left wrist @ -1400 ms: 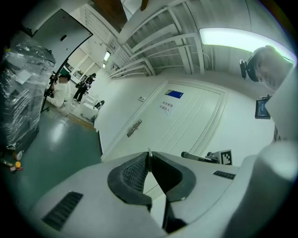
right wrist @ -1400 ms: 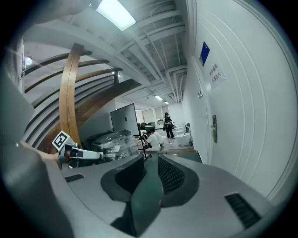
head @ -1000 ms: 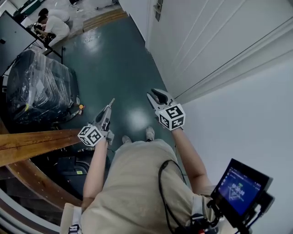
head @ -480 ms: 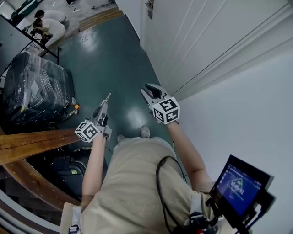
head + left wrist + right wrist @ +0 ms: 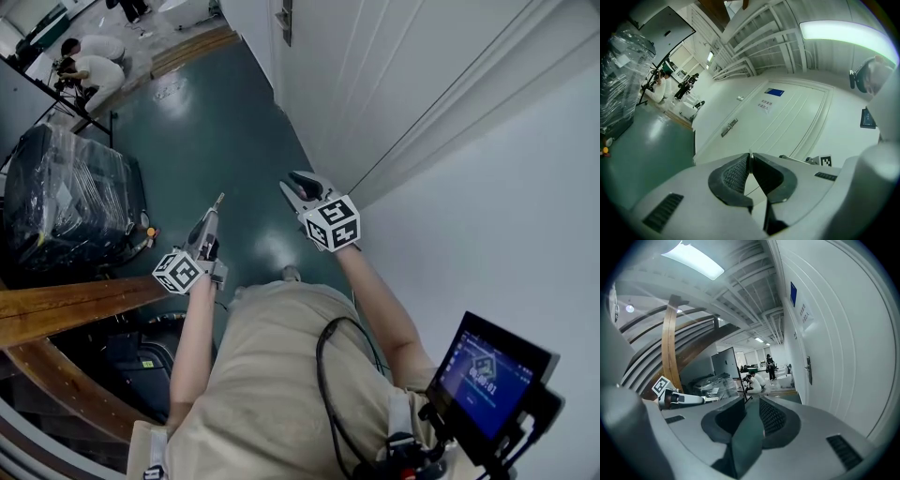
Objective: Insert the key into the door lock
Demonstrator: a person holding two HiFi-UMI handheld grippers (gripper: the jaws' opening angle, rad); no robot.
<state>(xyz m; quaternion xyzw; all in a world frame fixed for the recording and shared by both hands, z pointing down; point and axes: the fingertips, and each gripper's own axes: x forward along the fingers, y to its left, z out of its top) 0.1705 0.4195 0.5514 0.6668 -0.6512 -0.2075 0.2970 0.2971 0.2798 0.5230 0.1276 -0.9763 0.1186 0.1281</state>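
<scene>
Left tool (image 5: 750,158) clamped on key (image 5: 219,200); left gripper view shows only thin edge, head view whole blade. Right tool (image 5: 750,401) parted, empty. Lock (image 5: 807,369) on door (image 5: 375,75), well ahead of both tools.

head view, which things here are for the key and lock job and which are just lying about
For the job: key, left gripper, door lock, door.
Lying about: plastic-wrapped bundle, wooden beam, crouching people.
</scene>
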